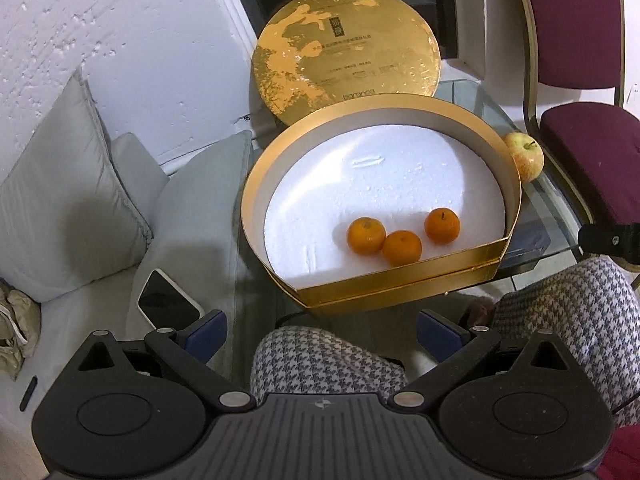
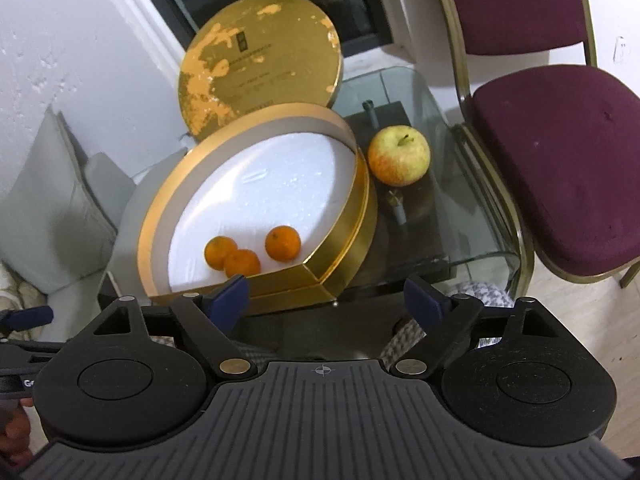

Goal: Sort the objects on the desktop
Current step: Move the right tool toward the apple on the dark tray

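Both grippers, left (image 1: 322, 330) and right (image 2: 326, 294), spread wide, empty, near the gold box (image 1: 400, 276). Three oranges (image 1: 402, 247) inside, near edge. Apple (image 2: 399, 156) on glass table (image 2: 472, 216), right of box.

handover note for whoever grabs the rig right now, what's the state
Left gripper: jaws open, empty, held short of the box.
Right gripper: jaws open, empty, also held short of the box.
Round gold cardboard box sits open on the glass table, its gold lid propped upright behind it.
Done: three small orange tangerines lie inside on the white foam liner.
Left: the yellow-red apple is on the table outside, right of the box; it probably goes in next.
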Tool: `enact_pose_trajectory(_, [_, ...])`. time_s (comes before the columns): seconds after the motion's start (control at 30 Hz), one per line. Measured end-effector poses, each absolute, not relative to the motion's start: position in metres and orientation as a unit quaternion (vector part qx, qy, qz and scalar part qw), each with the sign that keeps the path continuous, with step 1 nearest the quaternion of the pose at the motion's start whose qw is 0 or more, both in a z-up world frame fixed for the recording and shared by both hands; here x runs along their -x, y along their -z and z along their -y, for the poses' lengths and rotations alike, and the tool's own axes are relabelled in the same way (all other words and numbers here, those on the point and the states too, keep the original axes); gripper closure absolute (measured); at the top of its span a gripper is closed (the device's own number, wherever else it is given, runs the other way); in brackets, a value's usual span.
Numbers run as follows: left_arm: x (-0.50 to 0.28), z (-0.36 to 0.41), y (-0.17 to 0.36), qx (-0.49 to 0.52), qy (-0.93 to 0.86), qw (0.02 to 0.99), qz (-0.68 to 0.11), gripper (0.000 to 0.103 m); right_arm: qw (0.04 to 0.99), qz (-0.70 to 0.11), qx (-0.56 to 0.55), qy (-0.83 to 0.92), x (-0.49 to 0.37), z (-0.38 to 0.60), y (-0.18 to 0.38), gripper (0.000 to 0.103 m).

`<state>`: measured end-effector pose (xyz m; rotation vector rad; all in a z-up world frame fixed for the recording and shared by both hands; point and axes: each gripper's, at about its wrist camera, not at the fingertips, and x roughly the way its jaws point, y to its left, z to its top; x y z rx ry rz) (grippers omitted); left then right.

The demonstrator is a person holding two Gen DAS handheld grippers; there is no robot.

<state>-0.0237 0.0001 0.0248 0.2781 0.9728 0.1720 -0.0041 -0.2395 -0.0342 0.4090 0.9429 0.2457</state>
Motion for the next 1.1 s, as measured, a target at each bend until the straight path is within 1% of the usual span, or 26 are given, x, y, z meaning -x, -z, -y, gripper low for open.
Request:
enact_pose_trajectory(0.27, [0.022,0.009,-0.023,-0.154,-0.081,0.865,-0.471,0.001,0.860,-0.453,-0.210,-0.109,0.005,0.246,0.041,0.011])
enact_pose_trajectory(0.63, [0.018,0.018,-0.009,-0.178,-0.059,0.849,-0.494,0.001,0.851,-0.472,-0.219,-0.071,0.000,0.255,0.058,0.010])
enact_pose_trajectory(1.1, [-0.014,0.032,-0.002,-0.196,-0.038,0.841,-0.504,0.001,0.833,-0.490,-0.253,-0.045,-0.022,0.276,0.083,0.010])
